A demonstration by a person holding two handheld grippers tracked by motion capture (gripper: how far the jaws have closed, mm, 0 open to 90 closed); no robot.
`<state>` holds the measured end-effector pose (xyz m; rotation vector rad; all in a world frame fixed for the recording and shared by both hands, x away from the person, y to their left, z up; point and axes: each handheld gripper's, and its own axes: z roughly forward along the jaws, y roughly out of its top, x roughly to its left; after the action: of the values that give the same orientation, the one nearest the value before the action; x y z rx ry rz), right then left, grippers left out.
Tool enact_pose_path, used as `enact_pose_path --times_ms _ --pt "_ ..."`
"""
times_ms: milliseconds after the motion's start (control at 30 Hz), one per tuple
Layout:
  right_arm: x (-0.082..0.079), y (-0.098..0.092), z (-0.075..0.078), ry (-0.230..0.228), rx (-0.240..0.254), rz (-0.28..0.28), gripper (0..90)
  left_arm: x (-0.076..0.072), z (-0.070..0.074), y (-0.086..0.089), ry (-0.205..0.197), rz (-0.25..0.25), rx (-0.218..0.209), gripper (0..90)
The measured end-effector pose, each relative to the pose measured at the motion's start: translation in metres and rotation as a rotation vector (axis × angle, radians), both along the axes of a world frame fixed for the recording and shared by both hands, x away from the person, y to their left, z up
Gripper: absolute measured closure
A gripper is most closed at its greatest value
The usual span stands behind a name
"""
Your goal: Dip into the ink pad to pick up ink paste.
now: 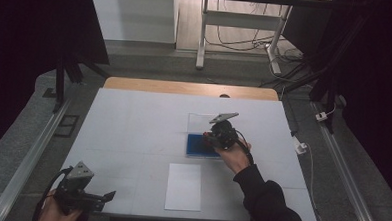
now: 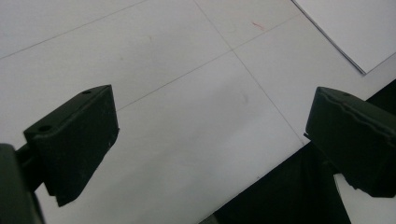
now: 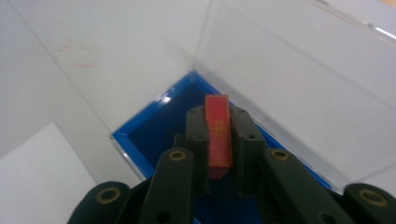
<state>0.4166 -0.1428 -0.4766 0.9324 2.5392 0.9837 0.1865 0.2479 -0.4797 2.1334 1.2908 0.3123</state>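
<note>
A shallow blue box lies right of the table's middle, and its clear lid stands open behind it. My right gripper hovers over the box's right part. In the right gripper view the right gripper is shut on a small flat red piece with gold marks, held upright above the blue box beside the clear lid. My left gripper rests at the table's front left corner. In its own view the left gripper is open with nothing between the jaws.
A white sheet of paper lies near the front edge between the two hands, seen as the paper and the paper in the gripper views. The table's front edge runs just under the left gripper.
</note>
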Motion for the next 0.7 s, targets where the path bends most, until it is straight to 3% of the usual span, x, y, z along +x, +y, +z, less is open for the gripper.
enact_pose_path --times_ms 267,433,700 --pt "0.004 -0.004 -0.013 0.033 -0.029 -0.006 79.8 0.0 0.0 0.0 -0.001 -0.001 0.001 2.5" --pt "0.004 -0.003 -0.014 0.024 -0.034 -0.006 80.1 0.0 0.0 0.0 0.0 -0.001 0.001 2.5" --pt "-0.005 0.008 -0.015 -0.058 -0.127 0.011 80.2 0.0 0.0 -0.001 0.002 -0.001 0.004 2.6"
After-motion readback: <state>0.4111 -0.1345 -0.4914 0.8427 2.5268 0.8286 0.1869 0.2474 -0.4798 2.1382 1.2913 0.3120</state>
